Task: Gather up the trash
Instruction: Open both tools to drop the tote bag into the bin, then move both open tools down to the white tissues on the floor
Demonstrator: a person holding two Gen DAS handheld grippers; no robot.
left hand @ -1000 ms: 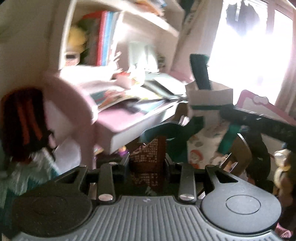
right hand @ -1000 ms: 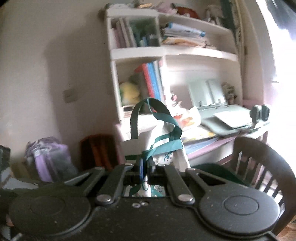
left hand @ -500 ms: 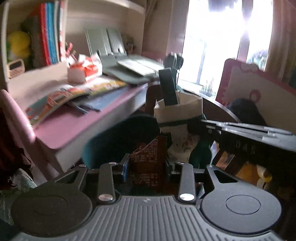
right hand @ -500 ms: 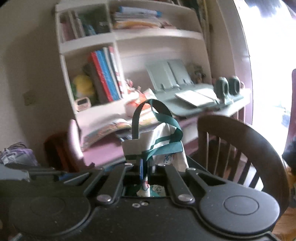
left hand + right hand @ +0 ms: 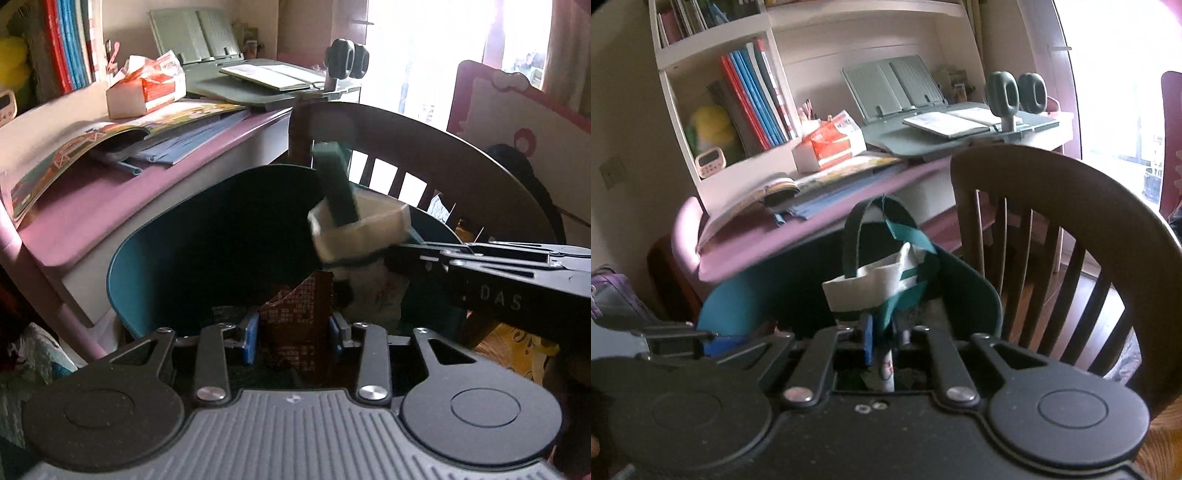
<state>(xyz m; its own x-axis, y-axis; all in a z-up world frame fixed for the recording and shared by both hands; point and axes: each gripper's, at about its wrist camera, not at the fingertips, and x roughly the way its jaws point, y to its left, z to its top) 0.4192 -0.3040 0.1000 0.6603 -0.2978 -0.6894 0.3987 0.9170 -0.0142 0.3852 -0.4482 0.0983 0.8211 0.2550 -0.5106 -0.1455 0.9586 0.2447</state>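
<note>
My left gripper [image 5: 293, 332] is shut on a brown printed wrapper [image 5: 299, 306] and holds it over the mouth of a teal trash bin [image 5: 147, 251]. My right gripper [image 5: 882, 339] is shut on a small white tote bag [image 5: 871, 291] with green handles, also over the teal trash bin [image 5: 727, 306]. The tote bag [image 5: 362, 225] and the right gripper's body [image 5: 498, 280] show in the left wrist view, just right of the wrapper. The left gripper's blue pad [image 5: 720, 345] shows at the left of the right wrist view.
A dark wooden chair [image 5: 1071, 206] stands right behind the bin. A pink desk [image 5: 92, 206] with open books, a tissue pack [image 5: 147, 88] and a grey book stand [image 5: 923, 110] is to the left. Shelves with books rise behind. A bright window is at the right.
Both grippers have swung right past the desk and come down over the teal bin. The chair is now close. Both keep their hold.
</note>
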